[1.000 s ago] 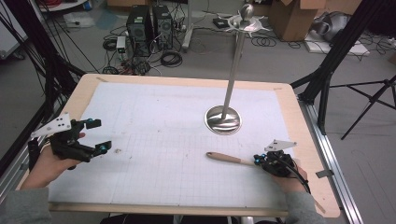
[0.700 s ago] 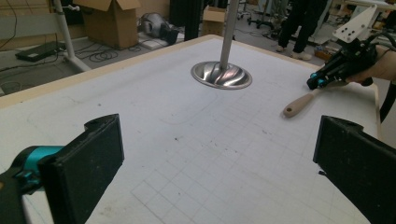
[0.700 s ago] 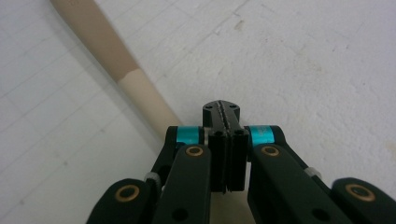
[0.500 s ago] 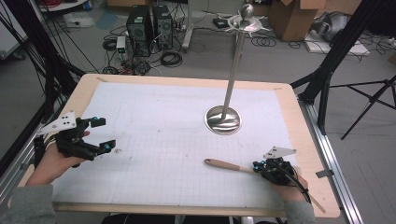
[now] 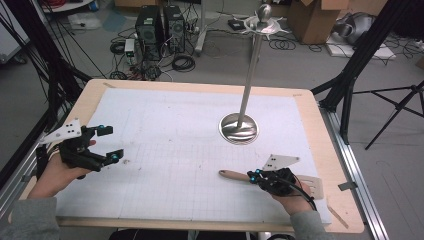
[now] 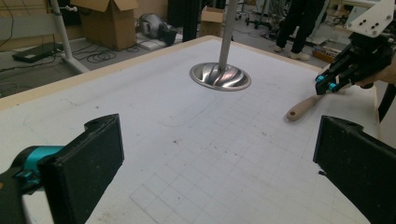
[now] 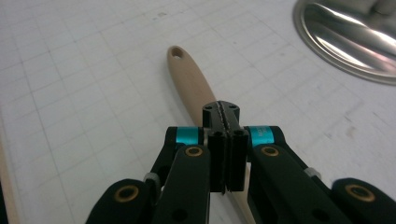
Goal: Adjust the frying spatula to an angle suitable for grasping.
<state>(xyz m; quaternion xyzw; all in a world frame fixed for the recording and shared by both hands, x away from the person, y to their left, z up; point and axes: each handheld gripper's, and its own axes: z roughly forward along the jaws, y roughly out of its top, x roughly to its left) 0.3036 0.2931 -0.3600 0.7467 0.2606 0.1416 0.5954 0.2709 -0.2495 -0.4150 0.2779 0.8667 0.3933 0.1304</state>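
A wooden spatula lies flat on the white gridded mat, its handle (image 5: 234,174) pointing left with a hole at the end (image 7: 177,52). The slotted head (image 5: 312,186) shows to the right of the person's right hand. My right gripper (image 5: 254,175) is shut, jaws pressed together with nothing between them (image 7: 225,112), right above the handle's middle (image 7: 194,88). Whether it touches the wood I cannot tell. My left gripper (image 5: 102,145) is held over the mat's left side, open and empty; its view looks between its two black pads (image 6: 88,163) across to the right gripper (image 6: 329,84) and the handle (image 6: 303,106).
A tall metal pole rises from a round shiny base (image 5: 239,127) on the mat behind the right hand, also seen as the base (image 6: 219,76) and the base's edge (image 7: 345,37). The wooden table rim (image 5: 320,130) frames the mat. Computers, cables and boxes lie on the floor beyond.
My right gripper, still shut, has slid left along the spatula, nearer the hole end, uncovering the head behind the hand. The spatula has shifted slightly toward the near edge.
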